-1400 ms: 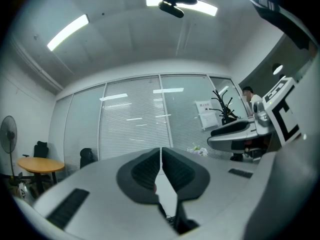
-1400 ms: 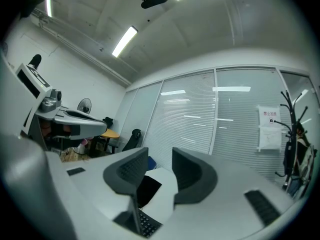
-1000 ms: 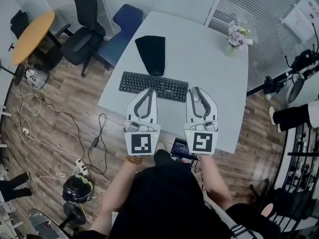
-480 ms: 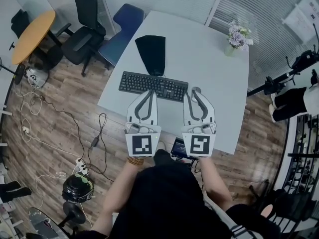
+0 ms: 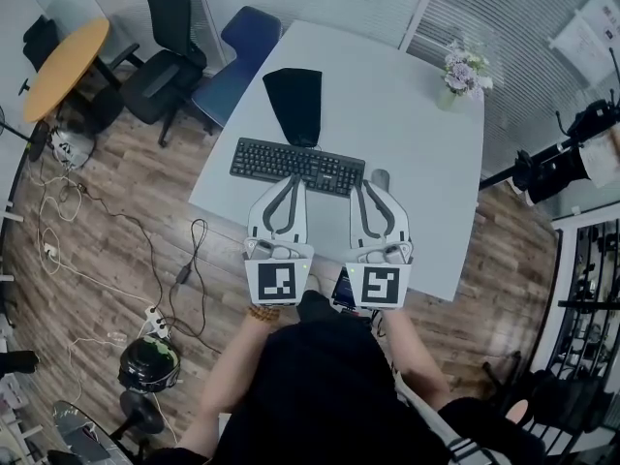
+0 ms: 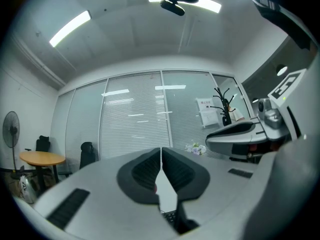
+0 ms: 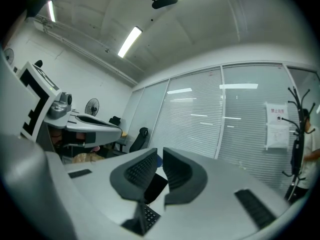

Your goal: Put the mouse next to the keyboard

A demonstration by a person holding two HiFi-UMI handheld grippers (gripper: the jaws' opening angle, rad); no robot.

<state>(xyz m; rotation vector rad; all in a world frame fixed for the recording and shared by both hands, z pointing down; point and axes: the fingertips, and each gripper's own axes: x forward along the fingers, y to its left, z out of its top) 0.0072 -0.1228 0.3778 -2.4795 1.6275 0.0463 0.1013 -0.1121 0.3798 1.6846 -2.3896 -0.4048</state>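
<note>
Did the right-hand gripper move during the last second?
Yes. The right gripper has pulled back toward the person, away from the mouse beside the keyboard, jaws closing on nothing.

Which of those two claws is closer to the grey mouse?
Right. The right gripper has its tips just short of the mouse; the left gripper points at the keyboard, farther off to the mouse's left.

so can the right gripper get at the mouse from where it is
Probably yes: the mouse lies just ahead of the right gripper on bare table, nothing between; its closing, empty fingers must open first.
</note>
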